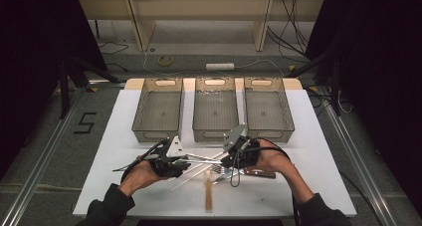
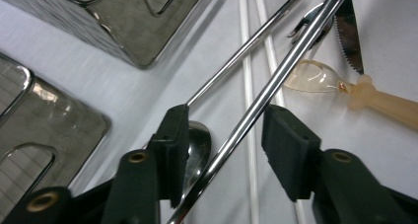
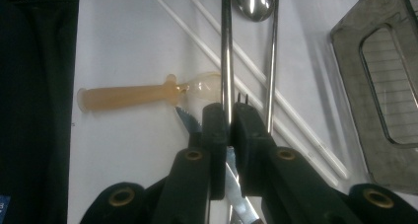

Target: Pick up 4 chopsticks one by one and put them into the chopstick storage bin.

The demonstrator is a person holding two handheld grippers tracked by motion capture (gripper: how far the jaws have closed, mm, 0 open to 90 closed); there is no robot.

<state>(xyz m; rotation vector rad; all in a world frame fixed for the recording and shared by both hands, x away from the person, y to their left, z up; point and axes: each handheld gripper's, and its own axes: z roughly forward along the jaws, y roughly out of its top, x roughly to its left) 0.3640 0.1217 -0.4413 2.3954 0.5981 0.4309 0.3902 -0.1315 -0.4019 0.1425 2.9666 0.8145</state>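
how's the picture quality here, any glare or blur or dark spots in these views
High view: soft and low in detail, bright white table against near-black sides. Left gripper view: sharp glare streaks along the metal rod between the left tool jaws, which are blurred. Right gripper view: glare on the spoon bowl, dark band at left, right tool out of focus.

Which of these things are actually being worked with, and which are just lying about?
In hand:
right gripper, shut on a steel rod
left gripper, open around that rod

Lying about:
spoon
knife
fork
white sticks
amber baby spoon
three bins
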